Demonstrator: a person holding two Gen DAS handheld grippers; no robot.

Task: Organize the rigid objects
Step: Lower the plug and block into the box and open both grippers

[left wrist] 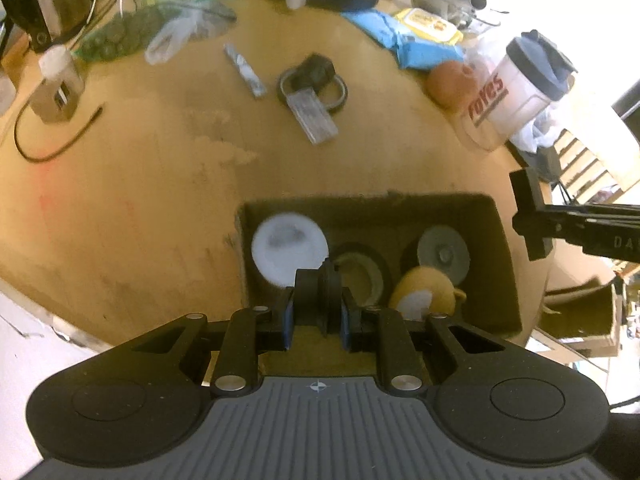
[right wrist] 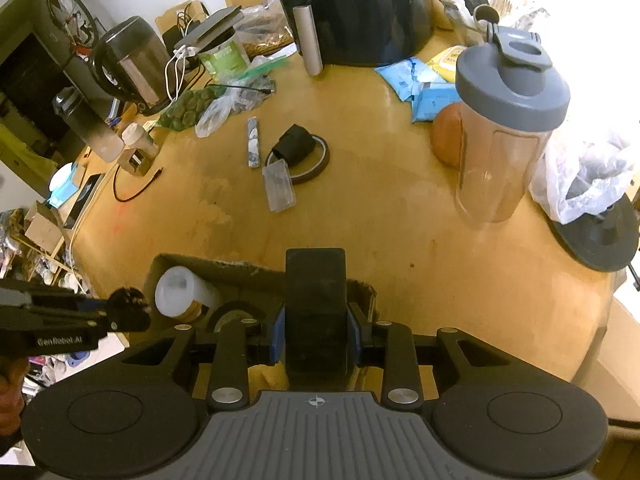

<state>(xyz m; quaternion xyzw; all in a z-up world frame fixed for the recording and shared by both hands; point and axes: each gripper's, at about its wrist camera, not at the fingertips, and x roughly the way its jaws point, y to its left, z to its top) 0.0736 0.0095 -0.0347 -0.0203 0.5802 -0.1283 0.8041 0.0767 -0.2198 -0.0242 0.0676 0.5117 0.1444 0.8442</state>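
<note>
Tan wooden table (right wrist: 380, 208), stained darker in patches, across mid-frame. Dark brown box (left wrist: 496, 264) at lower centre, holding a white lid (left wrist: 288, 250), a grey disc (left wrist: 442, 256) and a yellow cup (left wrist: 424, 292). Clear shaker (right wrist: 504, 136) with grey cap at right. Blue packets (right wrist: 420, 84) at upper right. Black tape roll (right wrist: 316, 156) at centre. Black block (right wrist: 316, 312) between blue pads (right wrist: 278, 336) at bottom.

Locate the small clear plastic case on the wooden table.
The small clear plastic case lies mid-table, its far end on the brown tape ring, right of a silvery wrapped bar.
</note>
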